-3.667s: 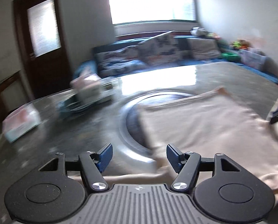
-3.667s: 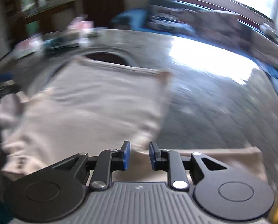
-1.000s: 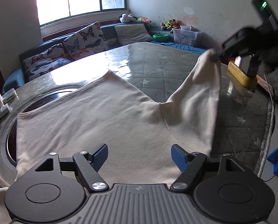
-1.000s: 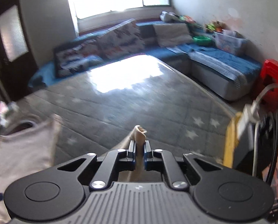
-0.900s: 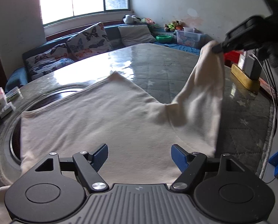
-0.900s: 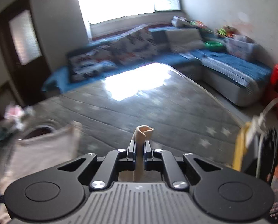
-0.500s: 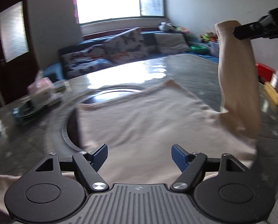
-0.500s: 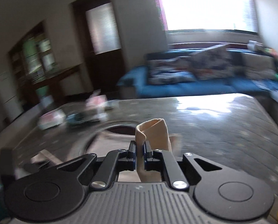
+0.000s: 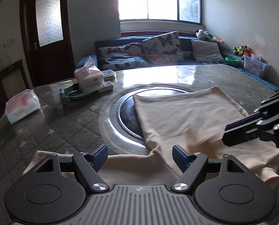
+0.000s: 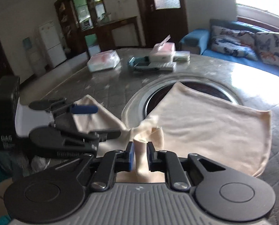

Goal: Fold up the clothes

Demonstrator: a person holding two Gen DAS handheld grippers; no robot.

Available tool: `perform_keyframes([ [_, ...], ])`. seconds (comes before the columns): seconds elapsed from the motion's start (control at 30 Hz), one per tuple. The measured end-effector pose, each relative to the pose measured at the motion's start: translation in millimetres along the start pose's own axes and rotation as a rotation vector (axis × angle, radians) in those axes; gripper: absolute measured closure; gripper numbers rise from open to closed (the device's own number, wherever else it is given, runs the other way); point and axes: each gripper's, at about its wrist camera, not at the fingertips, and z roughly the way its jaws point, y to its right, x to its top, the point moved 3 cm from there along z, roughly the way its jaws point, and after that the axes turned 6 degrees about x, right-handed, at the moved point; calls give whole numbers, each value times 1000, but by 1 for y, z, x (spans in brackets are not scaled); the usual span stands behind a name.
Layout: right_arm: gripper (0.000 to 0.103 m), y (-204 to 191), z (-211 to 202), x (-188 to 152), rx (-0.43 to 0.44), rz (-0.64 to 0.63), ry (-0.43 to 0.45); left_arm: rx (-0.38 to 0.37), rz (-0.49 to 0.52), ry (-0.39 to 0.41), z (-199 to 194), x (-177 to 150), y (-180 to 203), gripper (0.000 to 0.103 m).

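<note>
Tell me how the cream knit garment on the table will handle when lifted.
The cream knit garment will probably be floppy: its sleeve droops between the right gripper's opening jaws. Likely light, since it lies flat with thin folds. It may slide easily on the glossy glass tabletop.

Cream fabric garment [image 9: 188,116]: you have one.
Black two-finger grippers [image 9: 139,154]: two.
Plastic-wrapped tissue packs [image 9: 21,106]: two.

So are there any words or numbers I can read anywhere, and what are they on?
"RAS": white letters on the black block behind the left gripper, seen from the right wrist view; the line under them is too blurred to read.
Raised lettering on that gripper's black arm: blurred, unreadable.
Tissue packs on the table: print too small and blurred.
Cream garment: no print visible.
</note>
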Motion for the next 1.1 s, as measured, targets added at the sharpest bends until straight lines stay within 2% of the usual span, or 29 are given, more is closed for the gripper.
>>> perform_keyframes([
  [0.1,88,10,-14,-4,-47,-9,-6,-19,0,3,-2,-1,0,25],
  [0.27,87,46,-29,-21,-168,11,-69,-77,42,-2,-1,-5,17,26],
  [0.37,81,73,-35,-36,-233,2,-110,-94,66,-23,5,-10,26,32],
  [0.57,76,102,-29,-48,-235,-33,-157,-106,107,-60,14,-18,35,48],
  [0.67,76,107,-23,-45,-219,-54,-154,-108,119,-77,17,-19,37,62],
  [0.83,77,113,-8,-44,-188,-71,-177,-120,138,-85,17,-19,41,64],
  [0.87,87,112,-7,-43,-186,-72,-181,-124,141,-84,16,-19,42,64],
  [0.9,92,112,-7,-43,-188,-70,-184,-127,144,-83,15,-18,43,64],
  [1.1,92,110,-15,-43,-206,-74,-172,-145,137,-75,7,-14,45,63],
])
